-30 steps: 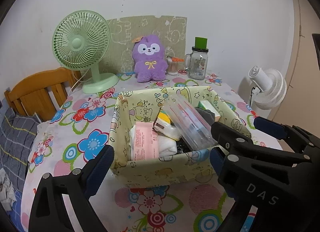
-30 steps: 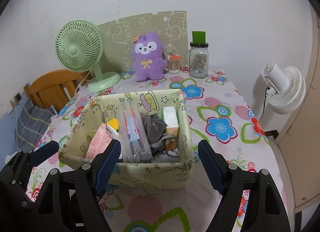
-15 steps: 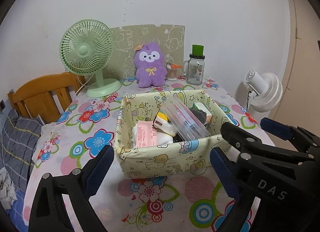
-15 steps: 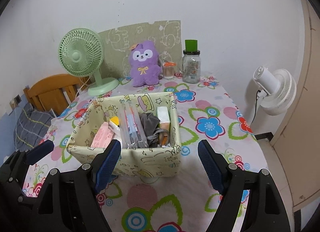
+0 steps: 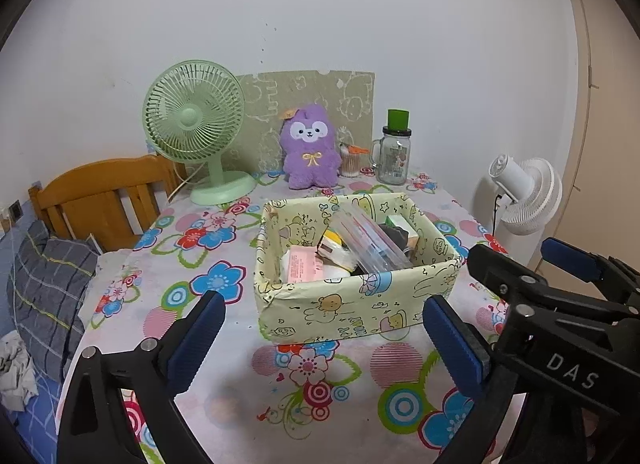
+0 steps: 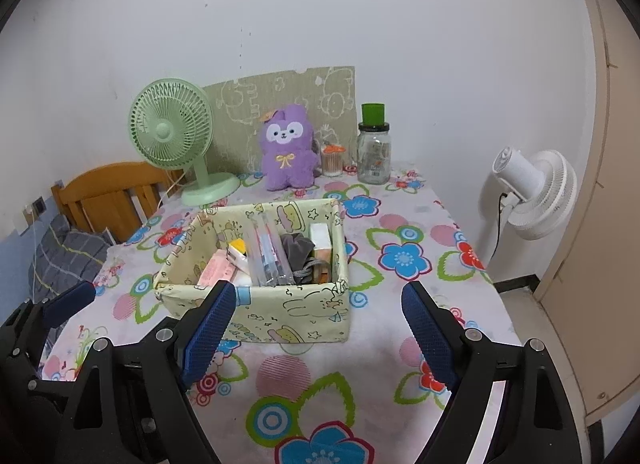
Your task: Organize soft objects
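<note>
On my table under its flower-printed cloth (image 5: 224,284), the pale yellow cartoon-print fabric box (image 5: 352,304) sits mid-table, packed with a clear plastic pouch (image 5: 368,240), a pink packet (image 5: 304,268) and a grey cloth bundle (image 6: 298,250), while the purple plush rabbit (image 5: 310,152) stands upright well behind it against the wall, between the green desk fan (image 5: 196,124) and the glass jar with a green lid (image 5: 394,152). My left gripper (image 5: 320,328) and right gripper (image 6: 316,324) both hover short of the box's near wall, jaws spread wide and holding nothing. I judge this fits either a sorting finished or one in hand, so the scene settles no next grasp.
</note>
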A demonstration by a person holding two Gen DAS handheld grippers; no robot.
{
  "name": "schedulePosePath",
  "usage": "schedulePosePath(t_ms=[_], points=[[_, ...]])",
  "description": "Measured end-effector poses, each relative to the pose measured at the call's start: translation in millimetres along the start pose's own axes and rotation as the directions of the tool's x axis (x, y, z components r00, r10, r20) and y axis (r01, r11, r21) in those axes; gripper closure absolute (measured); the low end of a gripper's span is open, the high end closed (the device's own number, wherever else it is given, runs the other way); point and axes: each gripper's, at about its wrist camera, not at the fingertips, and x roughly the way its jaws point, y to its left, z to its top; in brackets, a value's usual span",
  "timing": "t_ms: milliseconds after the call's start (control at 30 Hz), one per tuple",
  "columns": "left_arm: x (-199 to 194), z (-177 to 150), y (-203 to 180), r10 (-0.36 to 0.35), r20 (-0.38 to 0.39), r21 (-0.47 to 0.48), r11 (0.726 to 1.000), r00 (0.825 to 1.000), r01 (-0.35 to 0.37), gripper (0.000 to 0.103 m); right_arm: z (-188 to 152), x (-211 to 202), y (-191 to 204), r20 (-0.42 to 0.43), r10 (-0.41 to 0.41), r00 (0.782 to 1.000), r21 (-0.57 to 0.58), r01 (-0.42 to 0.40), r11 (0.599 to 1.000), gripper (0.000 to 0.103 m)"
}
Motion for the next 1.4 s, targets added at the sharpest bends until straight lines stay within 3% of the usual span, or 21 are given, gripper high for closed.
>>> schedulePosePath(t_ms=[767, 1400], points=[[-46, 7, 11, 0.000, 0.102, -0.027, 1.000, 0.995, 0.003, 0.001, 2, -61, -13, 0.134, -0.069, 0.989, 0.028, 0.065, 0.997, 0.010], [-54, 10, 18, -0.014, 0.140, -0.027, 0.999, 0.990, 0.018, 0.000, 4, -65, -6, 0.154, -0.066, 0.986, 0.011, 0.065, 0.998, 0.009]])
